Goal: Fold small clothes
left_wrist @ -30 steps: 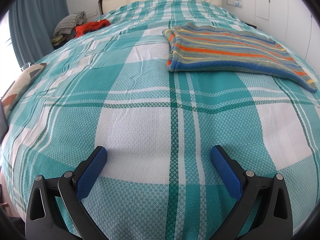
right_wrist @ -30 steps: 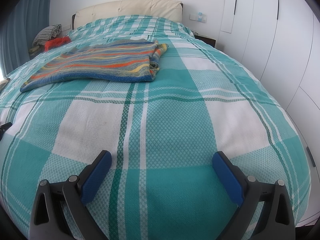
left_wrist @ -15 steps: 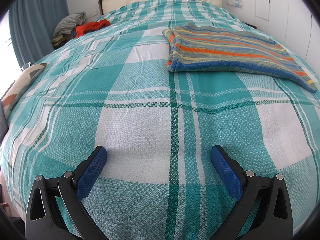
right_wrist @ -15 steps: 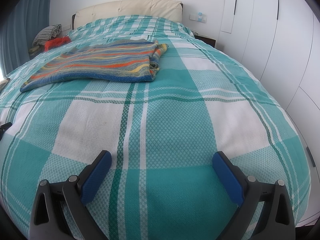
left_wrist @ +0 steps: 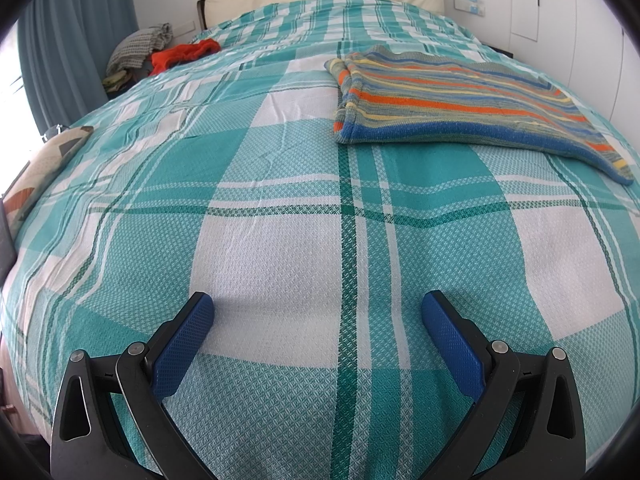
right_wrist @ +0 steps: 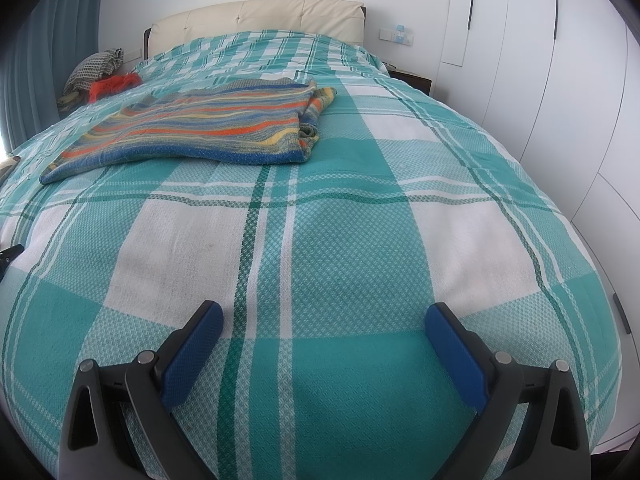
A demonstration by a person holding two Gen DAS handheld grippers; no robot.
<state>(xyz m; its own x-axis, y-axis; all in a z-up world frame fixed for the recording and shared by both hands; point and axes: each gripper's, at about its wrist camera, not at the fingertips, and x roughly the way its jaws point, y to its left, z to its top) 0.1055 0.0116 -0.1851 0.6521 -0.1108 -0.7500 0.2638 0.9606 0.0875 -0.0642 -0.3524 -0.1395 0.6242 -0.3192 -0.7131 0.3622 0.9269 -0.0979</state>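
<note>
The striped knit garment [left_wrist: 452,100] lies flat, folded, on the plaid bedspread [left_wrist: 280,248], well ahead of both tools. My left gripper [left_wrist: 318,312] and right gripper [right_wrist: 324,318] hover with fingers spread wide, gripping nothing. Only the left view shows me the patterned cushion [left_wrist: 40,164] at the bed's left edge; only the right view shows the wardrobe doors [right_wrist: 560,60] beside the right edge. Bare bedspread lies between grippers and garment.

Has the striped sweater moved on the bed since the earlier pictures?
No. The striped sweater keeps its place against the bedspread's dark green check lines, and both open grippers hold the same view.
</note>
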